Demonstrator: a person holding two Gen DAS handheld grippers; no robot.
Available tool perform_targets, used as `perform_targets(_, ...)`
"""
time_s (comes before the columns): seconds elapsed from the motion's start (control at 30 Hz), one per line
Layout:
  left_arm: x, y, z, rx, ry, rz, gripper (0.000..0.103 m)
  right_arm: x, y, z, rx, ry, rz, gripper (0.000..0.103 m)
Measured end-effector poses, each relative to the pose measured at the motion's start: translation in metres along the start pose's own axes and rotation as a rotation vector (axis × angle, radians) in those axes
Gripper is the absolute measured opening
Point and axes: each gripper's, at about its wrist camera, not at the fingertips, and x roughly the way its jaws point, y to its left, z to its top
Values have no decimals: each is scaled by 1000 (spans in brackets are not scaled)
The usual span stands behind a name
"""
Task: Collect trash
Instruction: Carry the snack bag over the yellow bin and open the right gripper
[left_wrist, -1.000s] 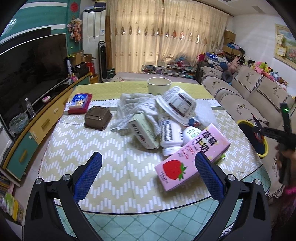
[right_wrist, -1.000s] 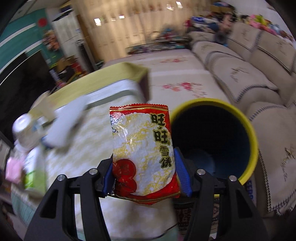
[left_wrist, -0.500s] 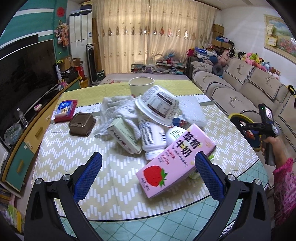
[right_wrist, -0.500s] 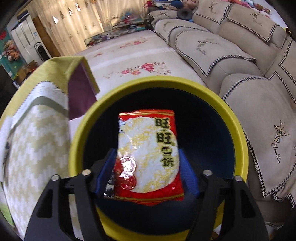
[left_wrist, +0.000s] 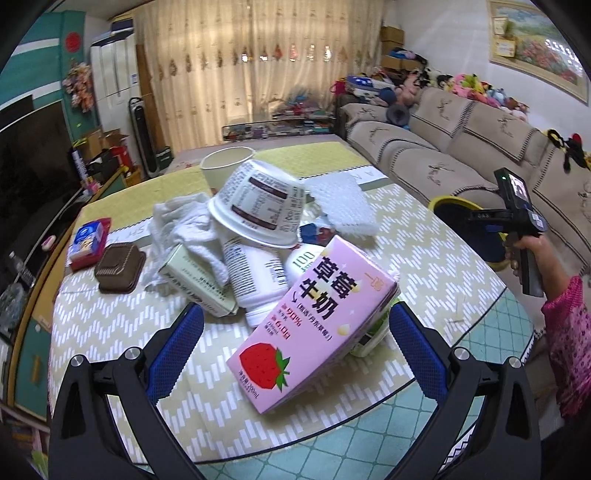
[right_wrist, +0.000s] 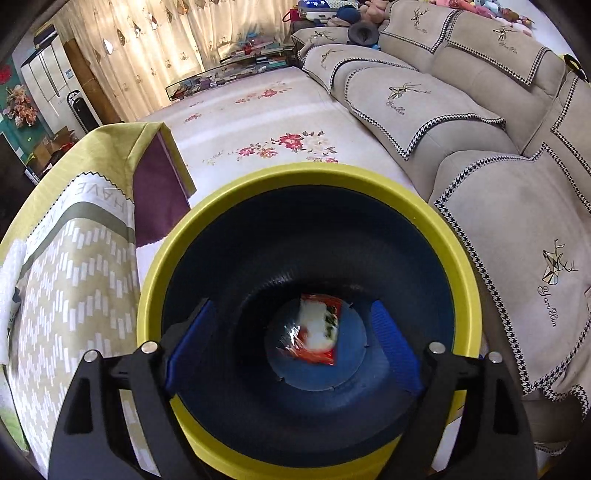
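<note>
Red-white snack packet (right_wrist: 317, 330) lay crumpled in yellow-rimmed bin (right_wrist: 258, 177); right gripper (right_wrist: 293, 341) jaws released above it, left gripper (left_wrist: 295, 339) jaws released too.

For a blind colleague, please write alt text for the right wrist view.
The open right gripper hangs over a yellow-rimmed bin, and a red-and-white snack packet lies on the bin's dark bottom. A table with a patterned cloth is on the left, a beige sofa on the right.

Black left gripper (left_wrist: 295, 347) frame, blue textured pads (left_wrist: 173, 350), silver screws; right gripper (right_wrist: 293, 343) matches; bare hand (left_wrist: 532, 251), pink patterned sleeve (left_wrist: 570, 343).
</note>
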Motion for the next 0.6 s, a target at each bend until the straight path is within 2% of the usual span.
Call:
perform_targets(0.17, 8, 6, 0, 35, 13, -78, 99, 2, 5, -5, -6, 12, 2, 82)
perform_targets(0.33, 20, 8, -1, 95, 24, -107, 99, 2, 9, -10, -18, 21, 2, 82)
perform_targets(0.6, 39, 14, -1, 143, 62, -239, 99, 5, 17, -17, -40, 38, 5, 83)
